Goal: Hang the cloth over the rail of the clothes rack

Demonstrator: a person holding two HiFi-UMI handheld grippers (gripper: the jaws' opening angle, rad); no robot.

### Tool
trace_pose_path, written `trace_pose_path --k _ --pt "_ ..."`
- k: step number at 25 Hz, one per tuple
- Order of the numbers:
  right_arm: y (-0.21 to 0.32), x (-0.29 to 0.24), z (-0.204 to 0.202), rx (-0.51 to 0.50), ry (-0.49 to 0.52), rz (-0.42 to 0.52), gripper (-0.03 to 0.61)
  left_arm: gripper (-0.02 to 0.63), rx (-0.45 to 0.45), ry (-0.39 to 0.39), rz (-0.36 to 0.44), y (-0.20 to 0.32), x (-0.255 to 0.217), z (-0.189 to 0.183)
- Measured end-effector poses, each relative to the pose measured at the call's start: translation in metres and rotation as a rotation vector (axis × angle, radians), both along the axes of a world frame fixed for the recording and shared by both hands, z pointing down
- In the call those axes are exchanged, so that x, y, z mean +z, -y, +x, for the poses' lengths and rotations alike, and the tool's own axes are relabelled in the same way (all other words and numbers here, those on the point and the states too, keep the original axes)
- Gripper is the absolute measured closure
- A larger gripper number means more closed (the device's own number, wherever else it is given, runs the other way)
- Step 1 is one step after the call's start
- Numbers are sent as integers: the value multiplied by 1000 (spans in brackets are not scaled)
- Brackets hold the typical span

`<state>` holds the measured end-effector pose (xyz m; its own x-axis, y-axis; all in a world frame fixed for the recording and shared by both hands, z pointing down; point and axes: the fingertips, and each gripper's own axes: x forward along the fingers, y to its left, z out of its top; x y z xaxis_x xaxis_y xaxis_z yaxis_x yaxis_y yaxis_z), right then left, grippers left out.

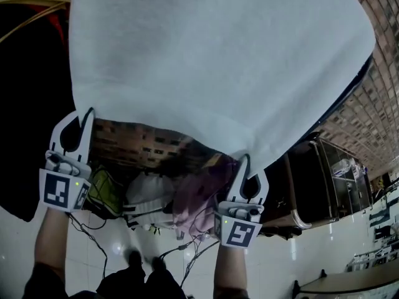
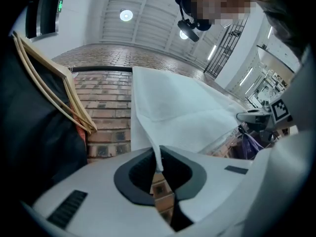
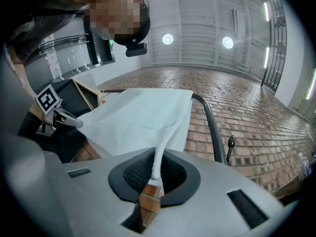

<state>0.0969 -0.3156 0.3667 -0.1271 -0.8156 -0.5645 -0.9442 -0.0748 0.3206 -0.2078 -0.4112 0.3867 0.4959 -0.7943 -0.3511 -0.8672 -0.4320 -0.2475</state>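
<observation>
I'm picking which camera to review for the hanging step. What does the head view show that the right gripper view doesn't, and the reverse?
Head view only: the white floor and a heap of bags and clothes lying on it. Right gripper view only: ceiling lamps and a clear look at the black rail bending down beside the cloth. Both: the cloth spread wide, the brick wall, and the right gripper shut on the cloth's edge.

Upper part of the cloth (image 1: 212, 61) off the head view's top edge, rail (image 3: 212, 131) probably mostly beneath.
</observation>
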Motion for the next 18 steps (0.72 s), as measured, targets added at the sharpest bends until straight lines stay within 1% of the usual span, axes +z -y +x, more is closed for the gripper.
trace_pose_path --k 4,7,9,10,11,12,14,15,18 --pt "7 14 7 12 4 -24 552 575 5 -6 0 3 9 5" --pt "7 16 9 -7 35 -25 551 575 12 -29 -2 1 11 5" --pt "7 15 8 -22 53 -28 549 574 2 -33 4 1 11 3" --pt "8 18 9 -19 53 -37 537 570 -8 -32 7 2 11 1" --pt "8 23 12 -6 46 -53 534 551 -19 -30 7 2 12 0" --pt "9 29 15 11 36 -74 532 519 -32 -29 2 3 15 -3" --pt "8 38 18 24 42 -105 501 424 -57 -30 -23 3 24 -8" --pt "7 41 20 25 59 -117 486 400 -70 -32 -40 3 30 -11" --pt "-2 53 28 43 114 -147 466 391 -99 -47 -86 -2 47 -22"
